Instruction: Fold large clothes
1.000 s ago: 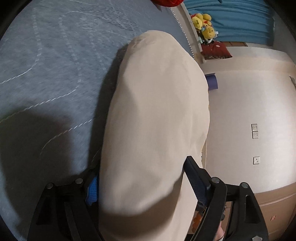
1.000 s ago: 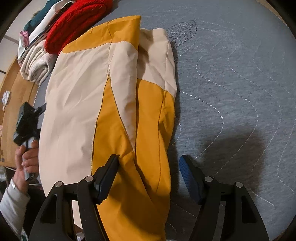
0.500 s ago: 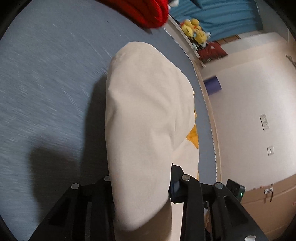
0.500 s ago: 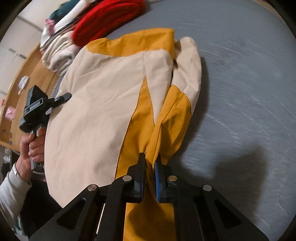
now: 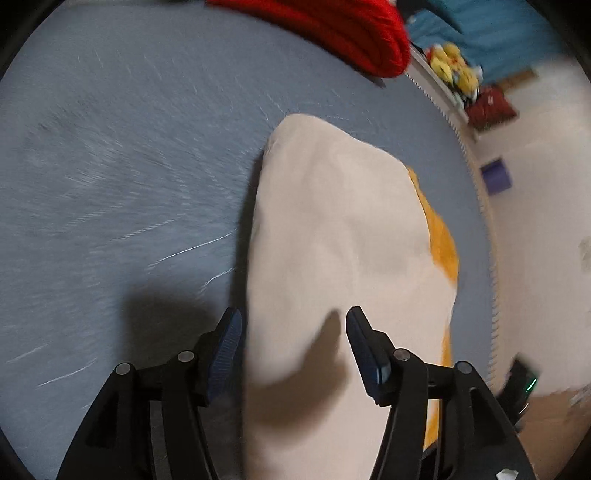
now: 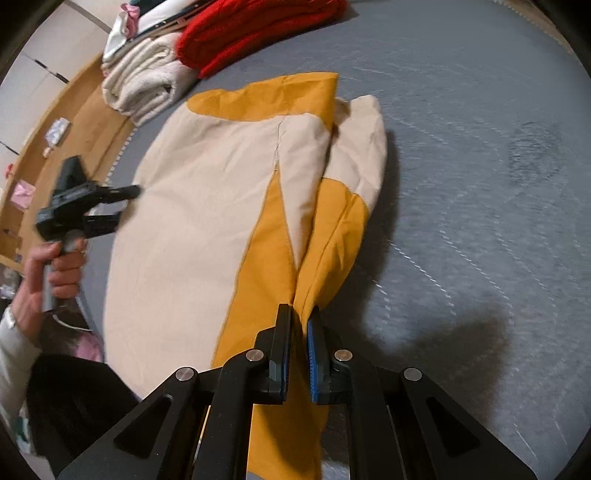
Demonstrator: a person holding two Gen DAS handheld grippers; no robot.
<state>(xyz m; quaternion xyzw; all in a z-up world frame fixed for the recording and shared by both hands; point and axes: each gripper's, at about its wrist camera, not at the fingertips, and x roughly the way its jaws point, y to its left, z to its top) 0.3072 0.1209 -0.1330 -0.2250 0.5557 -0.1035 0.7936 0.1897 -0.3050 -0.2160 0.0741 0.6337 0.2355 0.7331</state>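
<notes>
Grey bed [image 5: 122, 177] under my left gripper [image 5: 293, 339]: fingers opening, jacket [image 5: 340, 236] between them, pads apart from it. Right view: my right gripper [image 6: 300, 332] is clamped on the orange sleeve [image 6: 332, 243]; I should lift it evenly.

The jacket [image 6: 207, 221] is cream with mustard-yellow panels. The bed [image 6: 480, 184] is grey-blue, quilted in wavy white dashed stitching. At its far edge lie a red knit [image 6: 255, 29] and a cream towel [image 6: 144, 85]. Both claws are black with blue pads.
</notes>
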